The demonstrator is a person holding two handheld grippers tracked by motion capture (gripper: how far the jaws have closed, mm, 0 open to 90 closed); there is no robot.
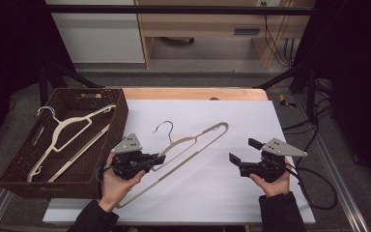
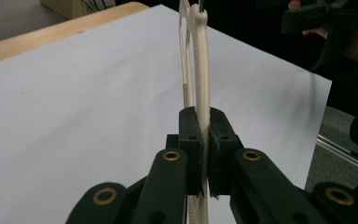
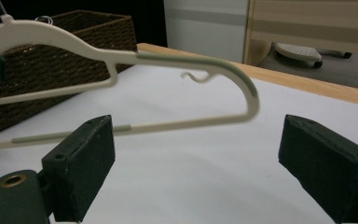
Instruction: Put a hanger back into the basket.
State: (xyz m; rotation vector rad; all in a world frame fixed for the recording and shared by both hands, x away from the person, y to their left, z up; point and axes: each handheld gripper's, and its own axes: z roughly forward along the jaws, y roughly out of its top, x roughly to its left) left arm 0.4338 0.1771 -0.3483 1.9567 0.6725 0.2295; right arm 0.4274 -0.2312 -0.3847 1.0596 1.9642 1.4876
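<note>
right claw (image 3: 228, 172): jaws wide, nothing between | cream hanger (image 3: 121, 58): beyond, above white sheet (image 3: 191, 177) | wicker basket (image 3: 74, 37): behind

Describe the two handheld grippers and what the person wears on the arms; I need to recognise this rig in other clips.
Both the left gripper and the right gripper are black, each with two blocky black jaws on arms pinned by brass-coloured rivets. A grey three-cornered plate sits on top of each. A black cable trails from the right one. The sleeves are dark.
</note>
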